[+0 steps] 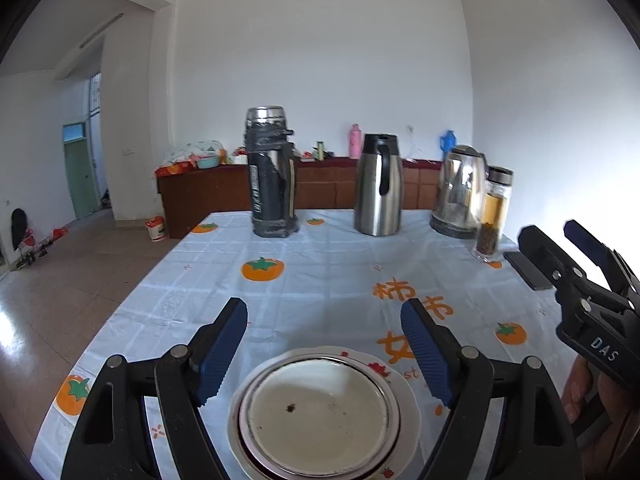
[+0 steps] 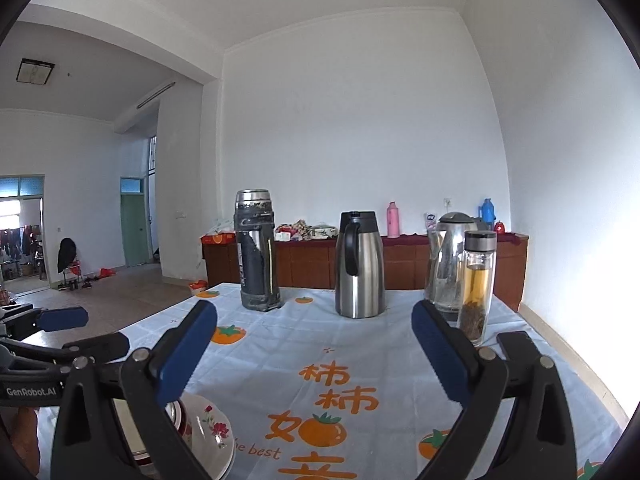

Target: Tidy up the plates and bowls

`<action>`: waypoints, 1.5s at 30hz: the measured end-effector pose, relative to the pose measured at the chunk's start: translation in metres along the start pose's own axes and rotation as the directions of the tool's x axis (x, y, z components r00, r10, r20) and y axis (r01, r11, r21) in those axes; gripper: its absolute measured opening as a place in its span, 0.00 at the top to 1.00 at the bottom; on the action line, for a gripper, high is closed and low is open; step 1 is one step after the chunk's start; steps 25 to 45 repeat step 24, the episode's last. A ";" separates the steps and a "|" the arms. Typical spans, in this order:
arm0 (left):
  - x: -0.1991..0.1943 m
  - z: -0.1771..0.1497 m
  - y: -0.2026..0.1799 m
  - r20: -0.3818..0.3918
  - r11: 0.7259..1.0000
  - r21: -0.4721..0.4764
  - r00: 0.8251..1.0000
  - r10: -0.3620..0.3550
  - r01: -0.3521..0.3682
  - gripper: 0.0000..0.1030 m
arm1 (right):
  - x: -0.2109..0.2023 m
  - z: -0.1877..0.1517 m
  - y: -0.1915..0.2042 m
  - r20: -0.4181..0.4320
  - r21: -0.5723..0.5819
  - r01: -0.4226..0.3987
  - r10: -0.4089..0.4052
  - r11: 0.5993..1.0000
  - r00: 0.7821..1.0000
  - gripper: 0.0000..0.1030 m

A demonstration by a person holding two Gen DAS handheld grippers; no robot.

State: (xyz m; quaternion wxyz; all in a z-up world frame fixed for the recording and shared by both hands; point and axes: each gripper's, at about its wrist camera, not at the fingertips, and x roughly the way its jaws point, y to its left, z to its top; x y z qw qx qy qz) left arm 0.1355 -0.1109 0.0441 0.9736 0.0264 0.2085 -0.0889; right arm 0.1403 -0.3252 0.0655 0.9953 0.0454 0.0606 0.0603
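A stack of dishes (image 1: 320, 412) sits on the persimmon-print tablecloth (image 1: 320, 272) near the front edge: a white shallow dish on top, a red-rimmed bowl under it, and a floral white plate (image 2: 212, 428) at the bottom. My left gripper (image 1: 324, 305) is open, its blue pads (image 1: 220, 352) apart on either side above the stack's far half, touching nothing. My right gripper (image 2: 314, 306) is open over bare cloth to the right of the stack, and it shows at the right edge (image 1: 554, 232) of the left wrist view. The left gripper (image 2: 94, 330) appears at the left of the right wrist view.
Along the table's far edge stand a dark taped flask (image 1: 272, 172), a steel jug (image 1: 378, 186), a steel kettle (image 1: 460, 192) and a glass tea bottle (image 1: 492, 216). A black phone (image 1: 528, 270) lies by the right edge. A brown sideboard (image 1: 320, 188) stands behind.
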 end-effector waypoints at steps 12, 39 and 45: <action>0.000 0.002 -0.002 0.013 1.000 -0.010 1.000 0.009 -0.008 0.21 | -0.008 0.000 0.001 0.019 -0.022 0.021 -0.020 1.000 1.000 0.03; -0.006 0.004 -0.003 0.050 1.000 -0.003 0.999 0.006 -0.005 0.21 | -0.003 -0.003 0.000 0.002 -0.031 0.031 -0.031 0.999 1.000 0.03; -0.006 0.004 -0.003 0.050 1.000 -0.003 0.999 0.006 -0.005 0.21 | -0.003 -0.003 0.000 0.002 -0.031 0.031 -0.031 0.999 1.000 0.03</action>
